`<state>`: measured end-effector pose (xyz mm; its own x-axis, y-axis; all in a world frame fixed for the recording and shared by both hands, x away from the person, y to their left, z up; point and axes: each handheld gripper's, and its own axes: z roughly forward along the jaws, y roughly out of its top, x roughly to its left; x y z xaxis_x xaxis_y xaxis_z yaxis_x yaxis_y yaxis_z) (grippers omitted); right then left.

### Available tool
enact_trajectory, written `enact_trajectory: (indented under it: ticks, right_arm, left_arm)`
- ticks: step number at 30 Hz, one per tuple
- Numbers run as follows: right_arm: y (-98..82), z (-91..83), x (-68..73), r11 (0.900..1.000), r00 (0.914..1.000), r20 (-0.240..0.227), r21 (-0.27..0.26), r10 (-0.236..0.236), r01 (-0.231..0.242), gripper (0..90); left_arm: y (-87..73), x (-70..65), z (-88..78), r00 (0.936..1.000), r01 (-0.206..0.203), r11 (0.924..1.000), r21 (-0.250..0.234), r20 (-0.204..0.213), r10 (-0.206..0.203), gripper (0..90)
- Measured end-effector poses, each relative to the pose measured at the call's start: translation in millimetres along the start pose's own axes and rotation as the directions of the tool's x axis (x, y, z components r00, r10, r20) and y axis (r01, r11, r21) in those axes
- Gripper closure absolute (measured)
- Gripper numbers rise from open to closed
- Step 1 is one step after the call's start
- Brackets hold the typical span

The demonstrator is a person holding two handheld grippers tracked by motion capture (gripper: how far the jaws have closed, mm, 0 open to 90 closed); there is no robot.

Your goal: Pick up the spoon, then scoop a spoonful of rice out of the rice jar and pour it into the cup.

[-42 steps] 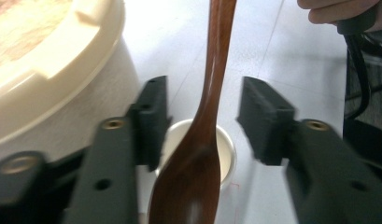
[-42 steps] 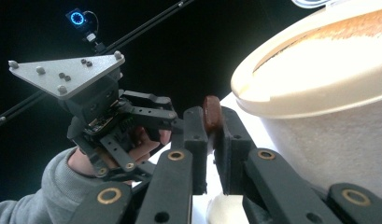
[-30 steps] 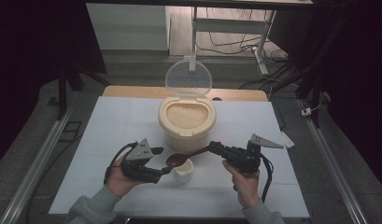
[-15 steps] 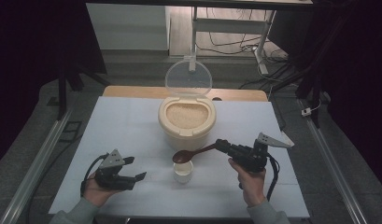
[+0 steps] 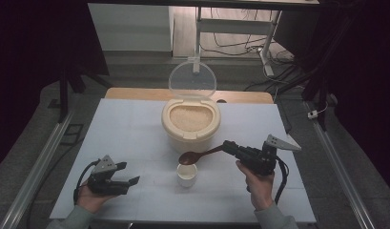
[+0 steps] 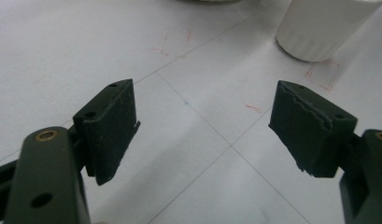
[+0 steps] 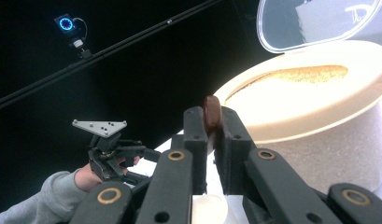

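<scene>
Now the spoon [image 5: 197,155] has lifted clear of the cup [image 5: 187,174].

High view looks down on table [image 5: 135,124]; gripper cams close, low; all share cup [image 5: 187,174].

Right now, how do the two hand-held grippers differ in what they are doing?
The left hand-held gripper has its jaws spread wide with nothing between them; the right hand-held gripper is shut on a brown spoon. The left sits low by the table's near edge; the right holds the spoon's bowl over the white cup. Both are black, each held in a hand.
</scene>
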<state>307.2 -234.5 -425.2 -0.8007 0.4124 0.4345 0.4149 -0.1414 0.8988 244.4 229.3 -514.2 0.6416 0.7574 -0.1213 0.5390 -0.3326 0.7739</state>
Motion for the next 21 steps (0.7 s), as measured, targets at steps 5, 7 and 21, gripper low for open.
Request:
enact_trajectory:
  ticks: [5, 7, 21]
  right_arm:
    - [4.0, -1.6, 3.0, 1.0, 0.9999, -0.008, -0.015, -0.009, 0.009, 83.3]
    - [6.4, -2.9, 4.7, 1.0, 0.9998, -0.012, -0.021, -0.016, 0.016, 83.3]
    - [33.0, -7.3, 10.1, 0.993, 0.9987, -0.005, -0.107, -0.051, 0.05, 83.3]
  left_arm:
    - [0.8, -0.6, 0.7, 1.0, -0.002, 1.0, 0.003, -0.003, 0.002, 21.1]
    - [1.1, 0.0, 1.7, 1.0, 0.0, 1.0, 0.007, 0.0, 0.0, 20.7]
    - [1.6, 0.5, 3.8, 0.9999, 0.009, 0.9996, 0.025, 0.006, -0.009, 19.1]
